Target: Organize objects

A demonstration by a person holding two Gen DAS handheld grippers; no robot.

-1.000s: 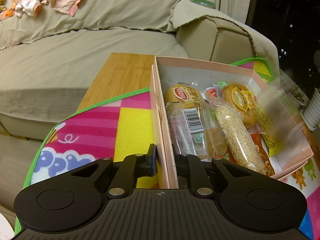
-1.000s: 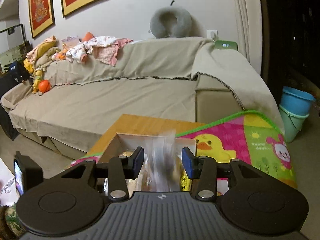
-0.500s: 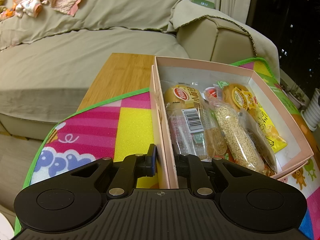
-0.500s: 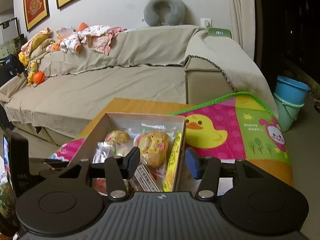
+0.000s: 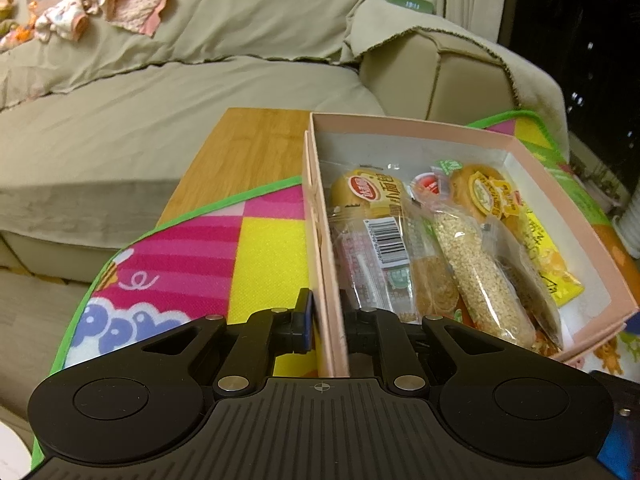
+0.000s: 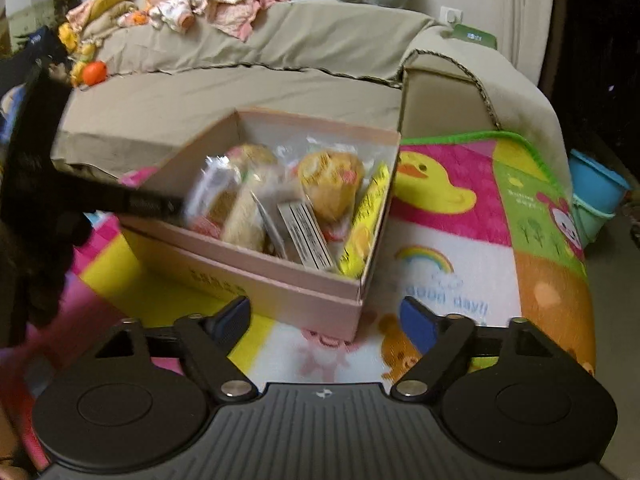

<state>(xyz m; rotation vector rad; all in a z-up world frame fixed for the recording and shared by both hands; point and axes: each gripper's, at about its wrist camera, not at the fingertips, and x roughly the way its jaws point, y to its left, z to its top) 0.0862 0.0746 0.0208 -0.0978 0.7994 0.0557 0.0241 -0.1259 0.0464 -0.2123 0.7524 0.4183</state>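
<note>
1. Fingers of the left gripper (image 5: 326, 320) pinch the near-left wall of the pink box (image 5: 516, 142); the right gripper (image 6: 326, 316) hangs apart, empty, near its corner.
2. The box sits on the colourful mat (image 6: 460, 216), snack packets (image 5: 476, 268) inside.
3. Hold the wall steady, level; avoid crushing the cardboard.

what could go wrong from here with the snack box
The left gripper is clamped on one wall of the pink box; pulling may bend the thin card or tip the loosely piled snack packets. The open right gripper sits close to the box corner and could nudge it.
</note>
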